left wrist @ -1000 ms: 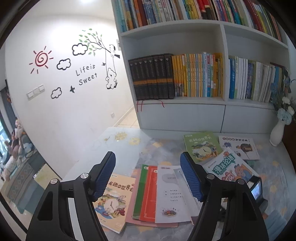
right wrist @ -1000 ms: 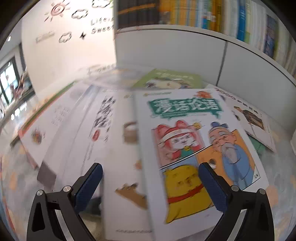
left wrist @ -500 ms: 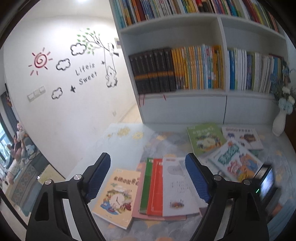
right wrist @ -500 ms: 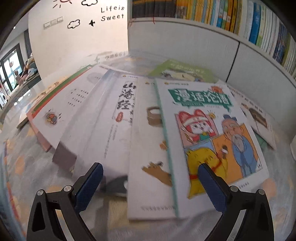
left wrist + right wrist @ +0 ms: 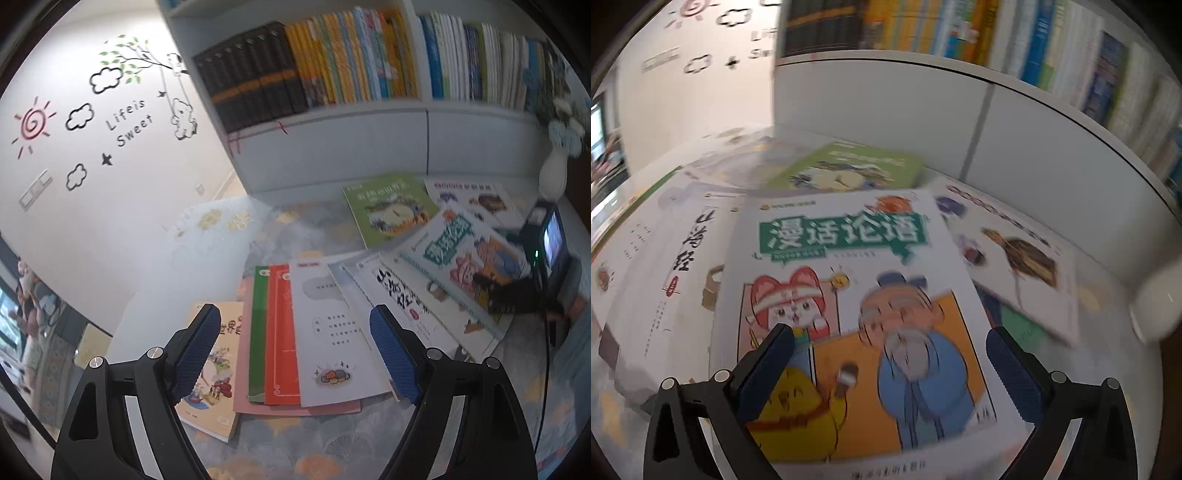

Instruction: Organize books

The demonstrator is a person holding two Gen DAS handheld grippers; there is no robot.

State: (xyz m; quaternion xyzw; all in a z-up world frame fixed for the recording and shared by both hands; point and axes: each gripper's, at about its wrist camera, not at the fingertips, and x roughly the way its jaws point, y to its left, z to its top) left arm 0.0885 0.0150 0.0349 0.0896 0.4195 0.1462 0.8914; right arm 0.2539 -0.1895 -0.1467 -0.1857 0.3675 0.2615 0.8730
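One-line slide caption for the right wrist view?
Open right gripper poised over a comic-cover book topping books fanned across the table, bookshelf behind.

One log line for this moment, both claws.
left claw: open, over white booklet | right claw: open, over cartoon book | held: nothing

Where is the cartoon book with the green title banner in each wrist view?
Left wrist: cartoon book at right of centre, atop the fanned books.
Right wrist: centre foreground, between the open fingers of the right gripper.
Shared landmark: green book just behind it, toward the bookshelf.
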